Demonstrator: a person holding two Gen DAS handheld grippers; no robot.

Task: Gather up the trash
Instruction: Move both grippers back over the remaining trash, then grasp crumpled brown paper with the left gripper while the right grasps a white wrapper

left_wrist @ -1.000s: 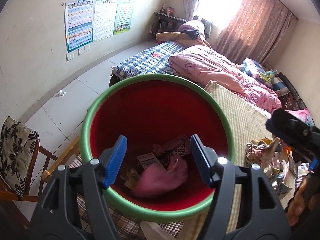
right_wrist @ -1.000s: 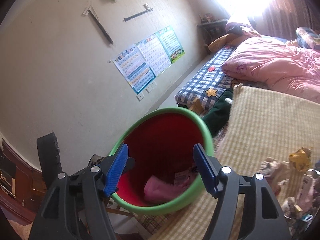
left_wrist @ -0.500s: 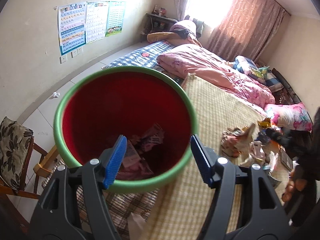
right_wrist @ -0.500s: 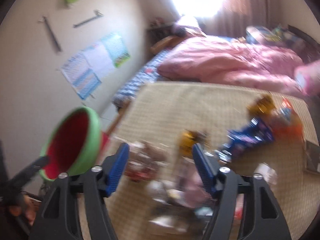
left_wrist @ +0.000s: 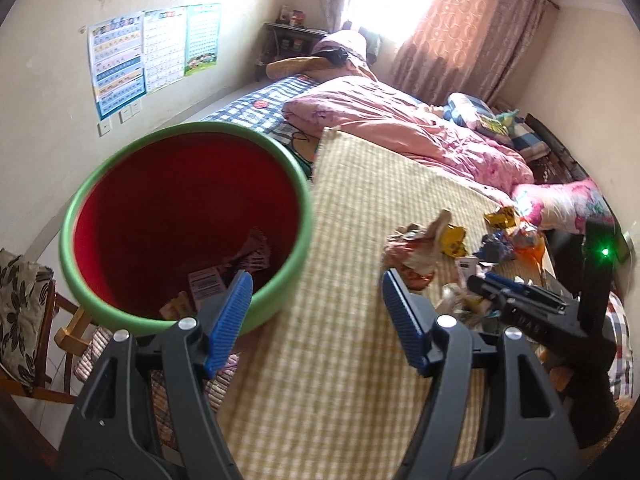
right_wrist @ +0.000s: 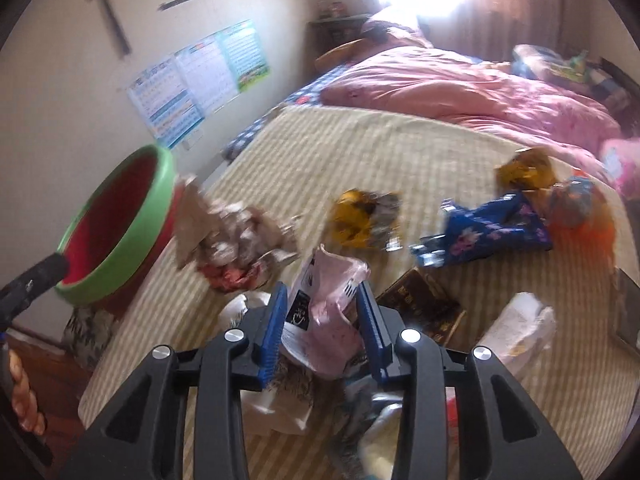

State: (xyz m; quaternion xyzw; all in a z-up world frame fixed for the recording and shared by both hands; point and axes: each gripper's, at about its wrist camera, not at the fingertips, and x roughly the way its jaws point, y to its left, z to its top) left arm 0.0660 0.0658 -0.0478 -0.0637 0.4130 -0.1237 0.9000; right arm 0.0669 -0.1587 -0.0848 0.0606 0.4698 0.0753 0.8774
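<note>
Blue fingers of right gripper closing around pink wrapper on woven mat, left gripper fingers apart, empty, beside red bin left of mat.

Your right gripper has just been closing; its blue fingers flank a pink wrapper on the woven mat, with the green-rimmed bin off left.
</note>
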